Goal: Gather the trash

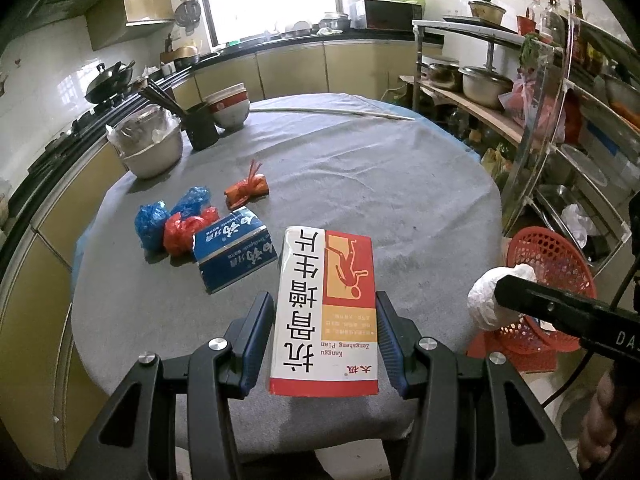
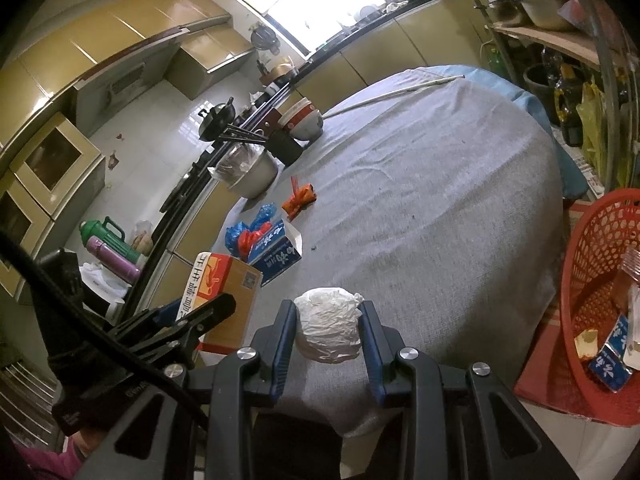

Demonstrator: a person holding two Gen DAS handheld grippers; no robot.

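My left gripper (image 1: 325, 336) is shut on a red and white medicine box (image 1: 326, 312) and holds it above the near edge of the grey table (image 1: 360, 168). My right gripper (image 2: 328, 330) is shut on a crumpled white plastic wad (image 2: 328, 326); it also shows in the left wrist view (image 1: 486, 300), near a red mesh basket (image 1: 556, 280). The basket (image 2: 580, 264) stands right of the table and holds several boxes. On the table lie a blue box (image 1: 234, 250), two blue bags (image 1: 150, 224), a red bag (image 1: 184, 234) and an orange wrapper (image 1: 246, 190).
A metal bowl (image 1: 152, 148), a dark chopstick holder (image 1: 202, 126) and stacked bowls (image 1: 230, 108) stand at the table's far left. A long thin stick (image 1: 332, 112) lies along the far edge. A metal rack (image 1: 560, 120) with pots stands to the right.
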